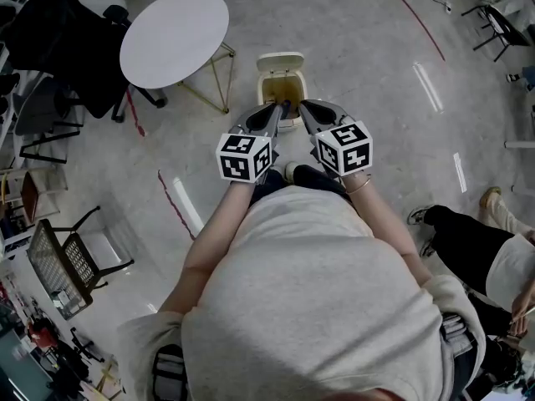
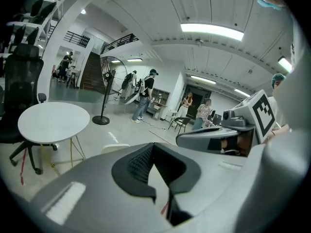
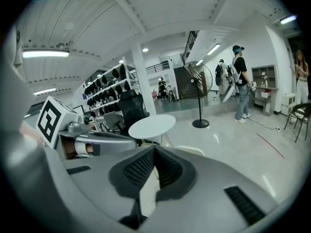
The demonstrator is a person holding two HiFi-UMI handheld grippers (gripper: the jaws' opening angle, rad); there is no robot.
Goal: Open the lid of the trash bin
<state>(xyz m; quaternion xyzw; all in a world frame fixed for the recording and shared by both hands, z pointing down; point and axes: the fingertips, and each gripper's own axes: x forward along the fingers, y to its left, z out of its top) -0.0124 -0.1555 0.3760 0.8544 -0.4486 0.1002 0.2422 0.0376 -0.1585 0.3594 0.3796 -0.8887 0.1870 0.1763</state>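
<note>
The trash bin [image 1: 262, 88] stands on the floor in front of the person, with its lid [image 1: 280, 60] raised behind the opening. A round white bench [image 1: 174, 36] stands near on the left, and a black chair [image 1: 58, 32] beyond it. The left gripper [image 1: 280, 107] and right gripper [image 1: 304, 107] cover the bin's front edge. Both sets of jaws are closed tip to tip (nothing seen held). The bin's front wall is hidden.
</note>
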